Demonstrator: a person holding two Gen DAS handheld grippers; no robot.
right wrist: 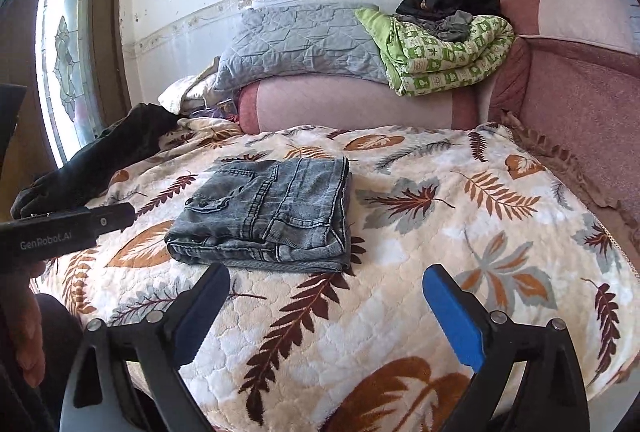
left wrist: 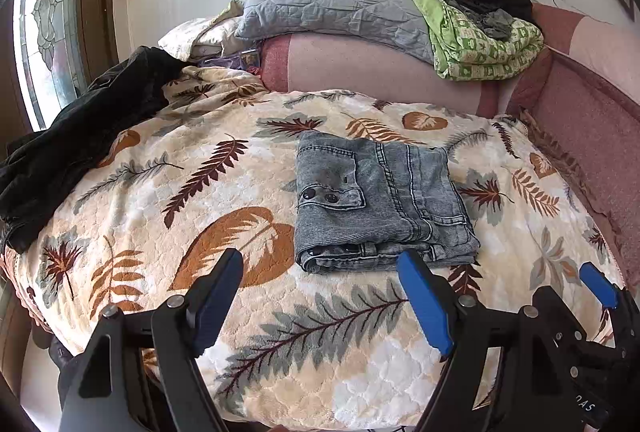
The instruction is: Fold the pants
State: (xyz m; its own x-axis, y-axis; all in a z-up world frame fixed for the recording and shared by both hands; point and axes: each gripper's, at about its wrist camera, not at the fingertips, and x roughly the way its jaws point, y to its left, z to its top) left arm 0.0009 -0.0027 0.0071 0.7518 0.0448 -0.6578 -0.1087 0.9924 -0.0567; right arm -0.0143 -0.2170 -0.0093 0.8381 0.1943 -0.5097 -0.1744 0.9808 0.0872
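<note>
The left gripper point(left wrist: 320, 268) has its blue fingers point(left wrist: 424, 300) wide apart and holds nothing. The right gripper point(right wrist: 326, 282) is wide too. Just past both lie the folded gray pants point(left wrist: 376, 200) on the leaf blanket point(left wrist: 240, 172) of the bed.

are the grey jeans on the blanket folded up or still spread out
Folded. The grey jeans lie as a compact stacked rectangle on the leaf-print blanket, layers showing at the near edge; neither gripper touches them.

We lose the dark garment point(left wrist: 80, 136) past the bed's left edge; folded jeans point(left wrist: 380, 200) hide their inner layers.
</note>
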